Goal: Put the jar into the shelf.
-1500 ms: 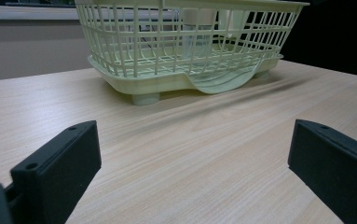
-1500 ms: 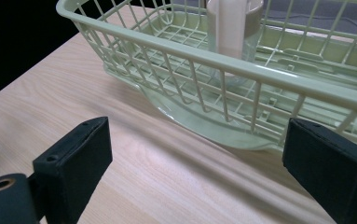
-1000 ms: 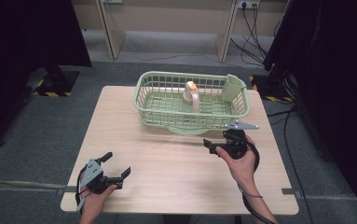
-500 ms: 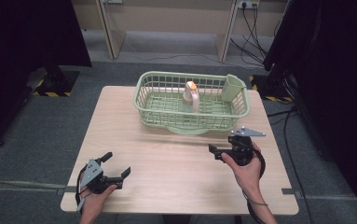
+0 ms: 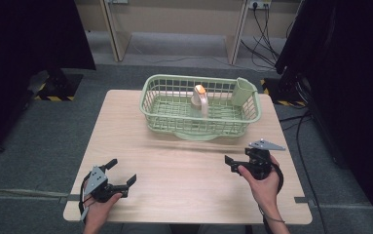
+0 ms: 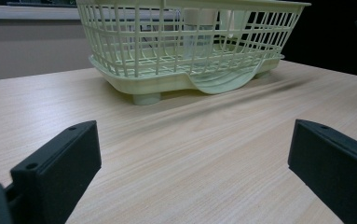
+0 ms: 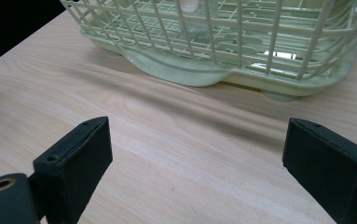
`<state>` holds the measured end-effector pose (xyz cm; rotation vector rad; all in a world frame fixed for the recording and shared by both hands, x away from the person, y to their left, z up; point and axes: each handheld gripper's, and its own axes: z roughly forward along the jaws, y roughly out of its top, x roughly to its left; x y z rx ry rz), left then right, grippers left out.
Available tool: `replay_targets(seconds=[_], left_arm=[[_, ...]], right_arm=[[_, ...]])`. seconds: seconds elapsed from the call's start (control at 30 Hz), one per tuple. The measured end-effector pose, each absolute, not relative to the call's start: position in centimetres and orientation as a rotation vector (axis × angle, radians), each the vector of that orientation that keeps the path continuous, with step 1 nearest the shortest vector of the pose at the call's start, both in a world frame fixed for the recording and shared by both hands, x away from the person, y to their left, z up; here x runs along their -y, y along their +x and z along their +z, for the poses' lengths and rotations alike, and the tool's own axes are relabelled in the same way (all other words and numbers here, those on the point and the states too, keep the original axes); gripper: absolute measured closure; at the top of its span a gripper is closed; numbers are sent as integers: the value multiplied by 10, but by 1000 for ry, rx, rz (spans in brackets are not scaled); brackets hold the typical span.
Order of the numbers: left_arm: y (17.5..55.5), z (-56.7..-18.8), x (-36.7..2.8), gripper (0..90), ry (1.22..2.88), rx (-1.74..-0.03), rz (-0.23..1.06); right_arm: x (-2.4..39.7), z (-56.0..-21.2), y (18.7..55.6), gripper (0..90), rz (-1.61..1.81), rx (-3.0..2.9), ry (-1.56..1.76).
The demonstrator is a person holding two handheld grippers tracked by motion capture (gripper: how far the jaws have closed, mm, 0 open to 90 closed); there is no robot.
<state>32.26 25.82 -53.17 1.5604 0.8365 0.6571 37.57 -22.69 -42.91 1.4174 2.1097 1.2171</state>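
Nearest the person, at about seven o'clock on the table [image 5: 184, 185], the left gripper [image 5: 121, 172] rests low over the wood with its jaws spread wide and nothing between them. At about four o'clock the right gripper [image 5: 231, 164] hangs just above the table, jaws likewise apart and empty, as its own view shows bare wood between them.

Farther off, toward twelve o'clock, stands the green basket [image 5: 174, 119], well apart from both grippers. Inside it, near the middle, a white bottle [image 5: 200, 100] with an orange cap stands upright; at the basket's two o'clock corner sits a green cup holder [image 5: 242, 91].

By my reading the bottle is already placed in the basket, and both hands sit clear of it, so little or nothing seems left to do.

Count: two grippers, one basket, one bottle, one cup holder, one table.
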Motion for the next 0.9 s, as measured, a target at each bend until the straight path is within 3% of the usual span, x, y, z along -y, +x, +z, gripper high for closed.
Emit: replay_targets(seconds=[0.9], left_arm=[[322,-532,-258,19,1561,-836,660]], right_arm=[[264,-454,359,85,1227,-1990,1523]])
